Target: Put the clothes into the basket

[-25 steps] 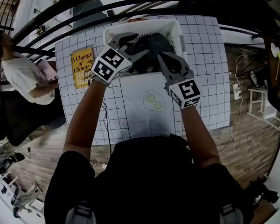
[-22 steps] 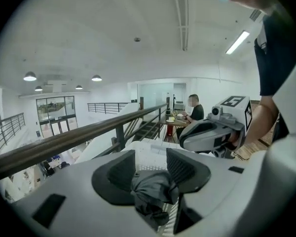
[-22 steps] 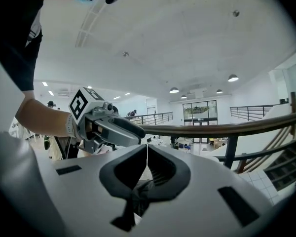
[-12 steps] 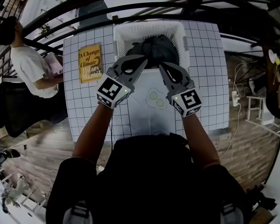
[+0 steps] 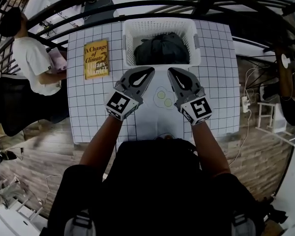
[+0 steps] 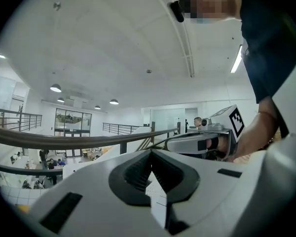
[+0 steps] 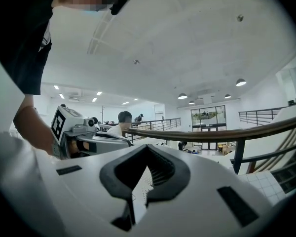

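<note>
Left gripper (image 5: 148, 72) and right gripper (image 5: 171, 72) held side by side above the near table, jaws closed, empty, dark clothes (image 5: 161, 49) piled in white basket (image 5: 160, 25) at far edge of gridded table (image 5: 216, 82), yellow book (image 5: 96, 59) laid left, railing (image 5: 137, 1) beyond.

The person's bare left forearm (image 5: 99, 142) and right forearm (image 5: 207, 144) reach forward side by side, each hand holding a gripper. The left gripper (image 5: 140, 76) and the right gripper (image 5: 176, 76) sit level and apart, tips angled slightly toward each other. Both pairs of jaws are closed together, with nothing between them.
</note>
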